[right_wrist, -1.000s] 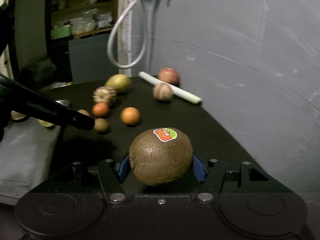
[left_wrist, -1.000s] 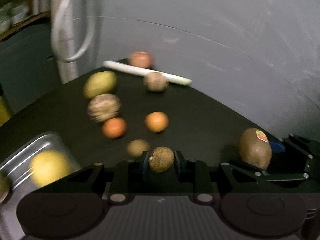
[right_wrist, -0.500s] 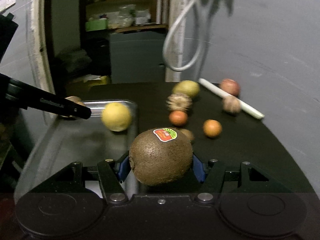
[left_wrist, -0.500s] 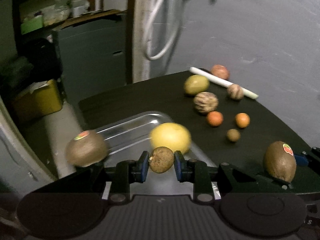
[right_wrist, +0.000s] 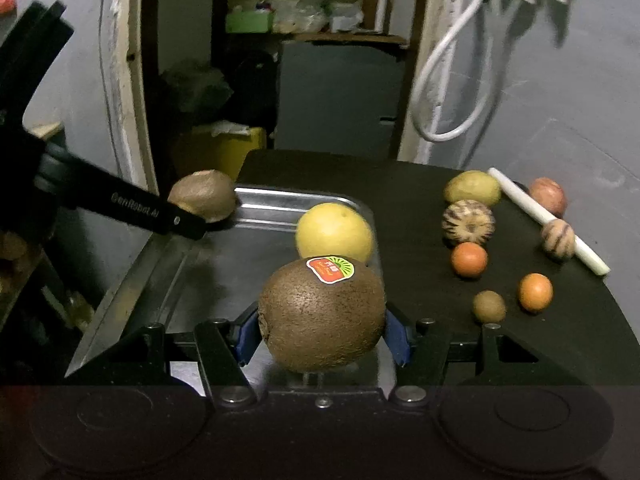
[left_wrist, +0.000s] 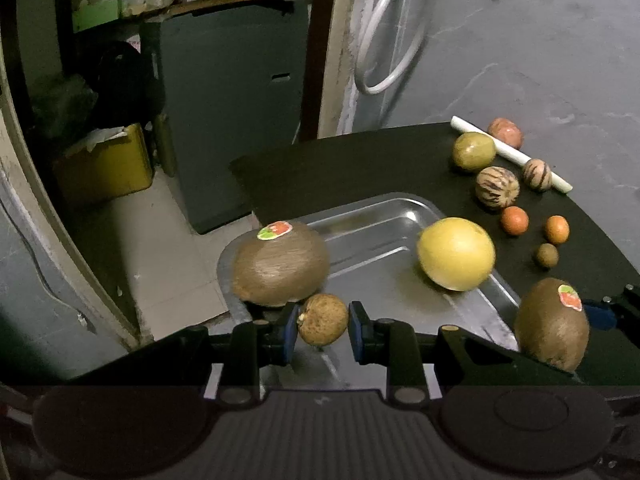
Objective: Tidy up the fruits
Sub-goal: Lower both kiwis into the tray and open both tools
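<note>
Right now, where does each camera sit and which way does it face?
Left wrist: on the left gripper, facing down over the tray; its fingers grip a small brown fruit.
Right wrist: on the right gripper, facing the tray; its fingers hold a kiwi.
Both show the tray and the yellow fruit.

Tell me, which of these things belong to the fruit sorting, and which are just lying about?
Part of the job: metal tray, kiwi, small brown fruit, yellow citrus, loose fruits on the table.

Just lying about: white stick, yellow container, white hose.
</note>
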A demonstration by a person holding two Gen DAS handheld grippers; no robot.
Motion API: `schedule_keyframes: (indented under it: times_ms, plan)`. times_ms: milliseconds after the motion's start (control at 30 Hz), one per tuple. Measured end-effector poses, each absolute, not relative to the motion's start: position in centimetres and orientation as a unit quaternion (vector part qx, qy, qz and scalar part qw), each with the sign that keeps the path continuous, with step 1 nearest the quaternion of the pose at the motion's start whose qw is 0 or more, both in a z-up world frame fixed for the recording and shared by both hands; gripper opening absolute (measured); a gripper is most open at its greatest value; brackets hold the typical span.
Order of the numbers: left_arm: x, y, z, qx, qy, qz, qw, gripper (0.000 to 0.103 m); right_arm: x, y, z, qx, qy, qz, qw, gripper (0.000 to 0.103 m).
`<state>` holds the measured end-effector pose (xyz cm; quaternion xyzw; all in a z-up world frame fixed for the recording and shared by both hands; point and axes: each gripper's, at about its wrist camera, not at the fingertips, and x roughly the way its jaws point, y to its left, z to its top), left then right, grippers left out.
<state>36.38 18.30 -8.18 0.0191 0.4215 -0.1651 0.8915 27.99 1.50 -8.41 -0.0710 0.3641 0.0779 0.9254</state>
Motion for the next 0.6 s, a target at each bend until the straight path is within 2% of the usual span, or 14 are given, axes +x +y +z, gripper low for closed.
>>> schedule_keyframes:
  times_ms: [600]
  plan:
    - [37.0, 18.5, -9.4, 0.026, 0.439, -0.190, 0.878, 0.029, 29.7, 2.5, -10.3, -0.084, 0.392, 0.087, 0.912, 0.063]
